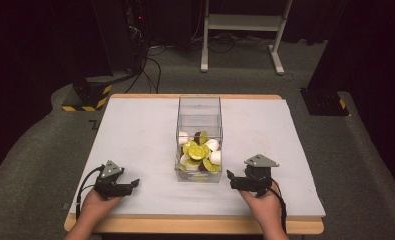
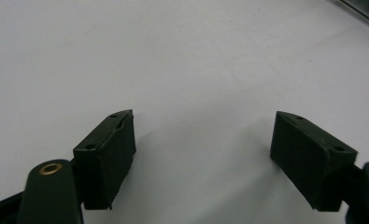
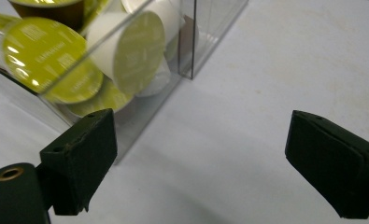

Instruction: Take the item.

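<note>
Near the lens, right gripper (image 3: 201,163) jaws wide and empty beside clear box (image 3: 191,51) of part-hidden coffee capsules (image 3: 126,51); left gripper (image 2: 203,154) likewise agape

Capsules (image 3: 126,51) cut off by top and left edges in right gripper view; lid print too blurred to read. Clear box (image 1: 199,131) lower capsules hidden under upper ones. Forearms cropped at bottom edge of high view.

Clear box (image 1: 199,107) w/ yellow-green & white capsules (image 1: 199,151); black jaws.
</note>
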Demonstrator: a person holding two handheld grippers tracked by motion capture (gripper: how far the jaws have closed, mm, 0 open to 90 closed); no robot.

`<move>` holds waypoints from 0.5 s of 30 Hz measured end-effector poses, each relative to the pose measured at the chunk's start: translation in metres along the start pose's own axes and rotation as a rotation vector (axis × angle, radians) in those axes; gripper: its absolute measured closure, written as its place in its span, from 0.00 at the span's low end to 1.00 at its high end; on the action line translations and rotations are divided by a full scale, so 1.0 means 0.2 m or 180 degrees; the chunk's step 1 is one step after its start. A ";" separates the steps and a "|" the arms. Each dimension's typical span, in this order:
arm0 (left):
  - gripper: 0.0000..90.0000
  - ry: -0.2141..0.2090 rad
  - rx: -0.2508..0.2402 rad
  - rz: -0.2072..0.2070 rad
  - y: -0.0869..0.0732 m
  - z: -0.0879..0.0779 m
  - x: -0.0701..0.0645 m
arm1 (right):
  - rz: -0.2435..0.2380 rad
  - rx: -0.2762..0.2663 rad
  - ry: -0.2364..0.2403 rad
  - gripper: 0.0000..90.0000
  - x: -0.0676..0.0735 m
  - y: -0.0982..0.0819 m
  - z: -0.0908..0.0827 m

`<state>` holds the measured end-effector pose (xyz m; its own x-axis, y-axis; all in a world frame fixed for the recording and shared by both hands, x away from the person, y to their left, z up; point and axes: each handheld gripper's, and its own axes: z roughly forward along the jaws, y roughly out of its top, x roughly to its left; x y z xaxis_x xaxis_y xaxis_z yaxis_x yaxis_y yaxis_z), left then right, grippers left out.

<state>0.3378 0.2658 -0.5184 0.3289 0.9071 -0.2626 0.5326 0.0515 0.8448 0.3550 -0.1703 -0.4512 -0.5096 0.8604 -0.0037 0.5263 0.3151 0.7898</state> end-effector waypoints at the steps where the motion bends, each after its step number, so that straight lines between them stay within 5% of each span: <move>1: 0.25 0.0001 0.0000 0.0000 0.00 0.00 0.00 | -0.0014 -0.0019 0.0021 0.10 0.00 0.01 -0.01; 15: 0.25 0.0000 0.0001 0.0001 0.00 0.00 0.00 | -0.0098 -0.0203 0.0248 0.13 0.07 0.14 -0.08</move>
<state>0.3378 0.2659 -0.5184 0.3290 0.9071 -0.2625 0.5328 0.0512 0.8447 0.3519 -0.1550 -0.4200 -0.5774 0.8163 0.0171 0.4664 0.3126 0.8275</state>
